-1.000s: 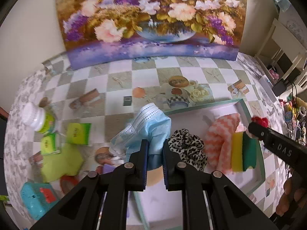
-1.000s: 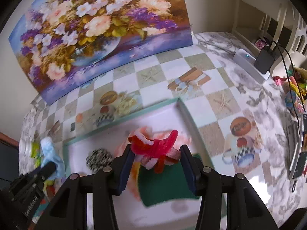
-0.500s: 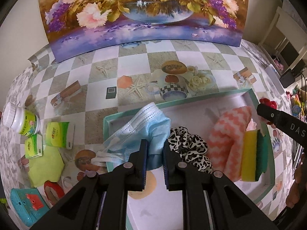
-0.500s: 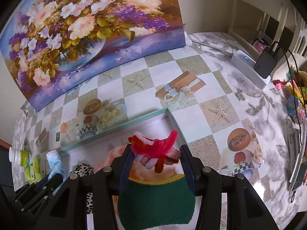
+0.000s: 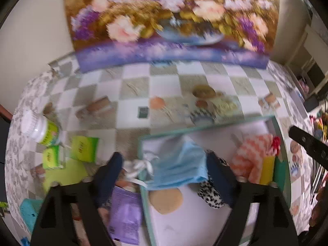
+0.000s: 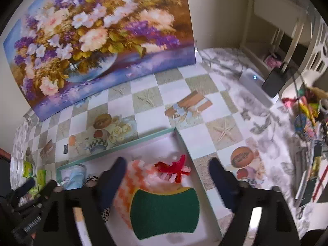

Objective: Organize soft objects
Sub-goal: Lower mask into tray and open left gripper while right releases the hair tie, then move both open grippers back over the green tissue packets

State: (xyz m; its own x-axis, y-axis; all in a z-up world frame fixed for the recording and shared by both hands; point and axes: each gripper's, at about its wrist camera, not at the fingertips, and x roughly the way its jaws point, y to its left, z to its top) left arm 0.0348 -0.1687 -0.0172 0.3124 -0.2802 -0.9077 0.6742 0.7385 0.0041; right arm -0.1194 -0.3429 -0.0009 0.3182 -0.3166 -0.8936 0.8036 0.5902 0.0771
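Claws both just sprung wide, my left claw (image 5: 162, 176) dropping the pale blue pleated mask (image 5: 178, 164) and my right claw (image 6: 166, 174) the red fuzzy twist (image 6: 174, 167) into the teal-rimmed white tray (image 6: 180, 137), though green packets (image 5: 83, 148) wait on the surface.

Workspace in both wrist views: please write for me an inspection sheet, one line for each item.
Surface: table under a checked printed cloth.
Job's things: shallow tray holds blue face mask, leopard scrunchie, orange-white cloth, green-yellow sponge, red fuzzy piece.
Clutter: white bottle, green packets, purple packet, teal item, all left of the tray.
Grippers: left gripper and right gripper have just been opening; each is open over what lies in the tray, nothing pressed.
Cables: black cable by the dark box.
Surroundings: flower painting, white furniture.
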